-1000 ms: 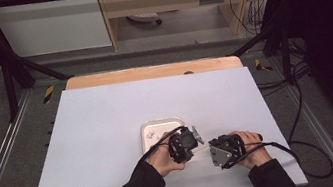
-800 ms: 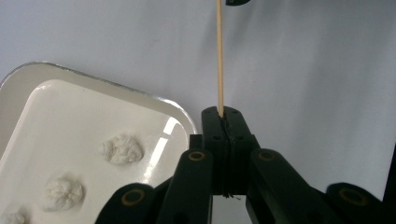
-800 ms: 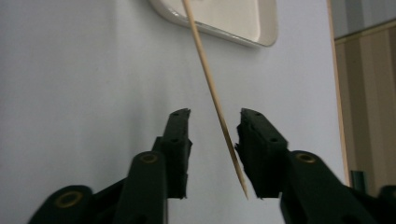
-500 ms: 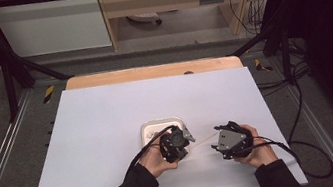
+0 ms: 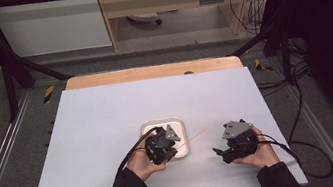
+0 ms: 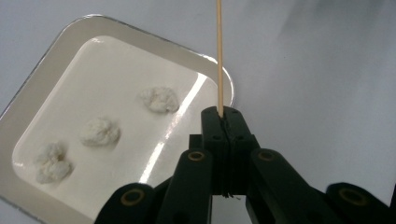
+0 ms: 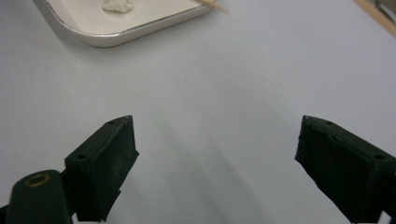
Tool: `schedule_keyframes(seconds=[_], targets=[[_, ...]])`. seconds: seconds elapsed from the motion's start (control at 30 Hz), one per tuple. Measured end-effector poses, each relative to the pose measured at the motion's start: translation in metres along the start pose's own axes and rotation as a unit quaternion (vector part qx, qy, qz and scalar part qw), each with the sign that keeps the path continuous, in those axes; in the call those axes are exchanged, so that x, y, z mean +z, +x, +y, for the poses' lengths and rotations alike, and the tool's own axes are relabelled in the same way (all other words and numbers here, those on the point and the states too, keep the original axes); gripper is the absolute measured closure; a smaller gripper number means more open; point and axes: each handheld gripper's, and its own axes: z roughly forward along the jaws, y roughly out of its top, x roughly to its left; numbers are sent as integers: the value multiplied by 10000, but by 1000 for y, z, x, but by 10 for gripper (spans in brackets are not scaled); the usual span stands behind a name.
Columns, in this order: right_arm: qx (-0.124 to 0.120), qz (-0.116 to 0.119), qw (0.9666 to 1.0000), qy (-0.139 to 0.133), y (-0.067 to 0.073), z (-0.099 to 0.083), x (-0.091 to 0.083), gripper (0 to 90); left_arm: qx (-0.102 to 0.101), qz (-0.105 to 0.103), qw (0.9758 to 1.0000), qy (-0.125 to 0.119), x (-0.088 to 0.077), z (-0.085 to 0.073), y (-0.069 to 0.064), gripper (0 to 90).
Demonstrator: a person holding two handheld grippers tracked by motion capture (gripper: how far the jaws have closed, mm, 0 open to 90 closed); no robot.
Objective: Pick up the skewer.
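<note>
The jaws of the right gripper [image 7: 215, 172] have just been opening and now stand wide, empty; the left gripper [image 6: 224, 119] alone pinches the wooden skewer [image 6: 219, 56], beside the tray [image 6: 56, 56], so the handover seems done.

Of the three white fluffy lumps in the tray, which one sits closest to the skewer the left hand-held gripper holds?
The white fluffy lump at the end of the row nearest the thin wooden skewer. The middle lump and far lump lie farther along the white square tray.
</note>
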Motion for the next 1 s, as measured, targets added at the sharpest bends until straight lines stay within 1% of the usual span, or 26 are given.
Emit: schedule_keyframes(seconds=[0.07,0.13,0.2,0.23,0.33,0.43,0.6,0.73,0.8,0.87,1.0], targets=[[225,82,9997,36,-1,-1,1,95,-91,2,9999,-80,-3,-5,2,888],[382,128,9992,83,-1,-3,2,78,-158,25,9997,-168,-7,-10,5,888],[483,170,9986,91,0,-3,3,59,-255,49,9993,-253,-10,-17,7,887],[540,203,9983,118,0,-3,3,48,-279,56,9992,-287,-12,-19,9,887],[717,282,9970,89,1,-2,5,33,-362,104,9986,-383,-16,-27,10,887],[916,350,9952,-13,2,-1,5,26,-476,158,9973,-531,-22,-38,12,887],[1236,449,9912,-141,0,2,6,11,-699,271,9945,-736,-28,-56,15,887],[1378,496,9890,-229,0,5,7,7,-892,367,9911,-916,-35,-69,19,887],[1390,481,9888,-236,0,7,7,7,-970,371,9898,-975,-37,-74,21,887],[1407,513,9885,-231,1,9,8,7,-1025,418,9884,-1039,-41,-81,22,887],[1425,479,9884,-222,3,15,9,6,-1148,499,9855,-1148,-46,-93,24,887]])
